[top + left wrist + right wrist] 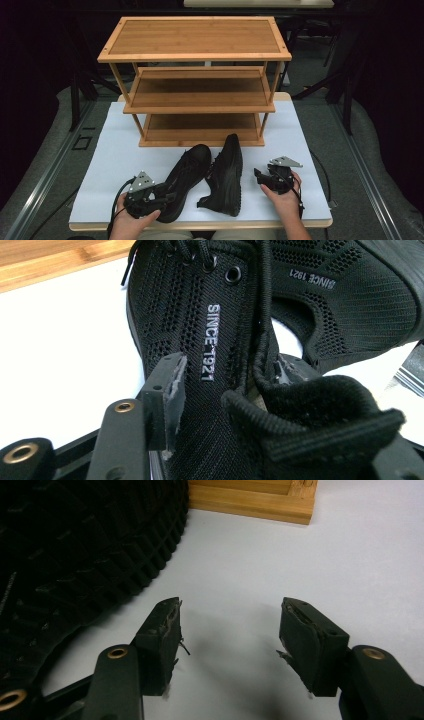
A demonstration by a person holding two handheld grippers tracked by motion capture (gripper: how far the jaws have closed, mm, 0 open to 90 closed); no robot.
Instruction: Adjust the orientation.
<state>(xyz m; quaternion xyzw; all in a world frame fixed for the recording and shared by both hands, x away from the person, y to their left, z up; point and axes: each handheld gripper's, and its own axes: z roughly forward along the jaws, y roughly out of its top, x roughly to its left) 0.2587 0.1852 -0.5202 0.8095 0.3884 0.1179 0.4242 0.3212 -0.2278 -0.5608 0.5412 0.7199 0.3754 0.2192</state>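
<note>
Now left gripper (167, 196) clamped on the left black shoe's (186, 175) heel collar, right gripper (227, 630) spread, empty.

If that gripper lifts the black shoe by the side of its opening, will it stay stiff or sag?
The left shoe will probably sag: its side is thin knit mesh and the padded collar looks soft. It seems light, so the left gripper, whose jaws straddle that wall, should manage. Held at the heel end, the toe will likely droop.
</note>
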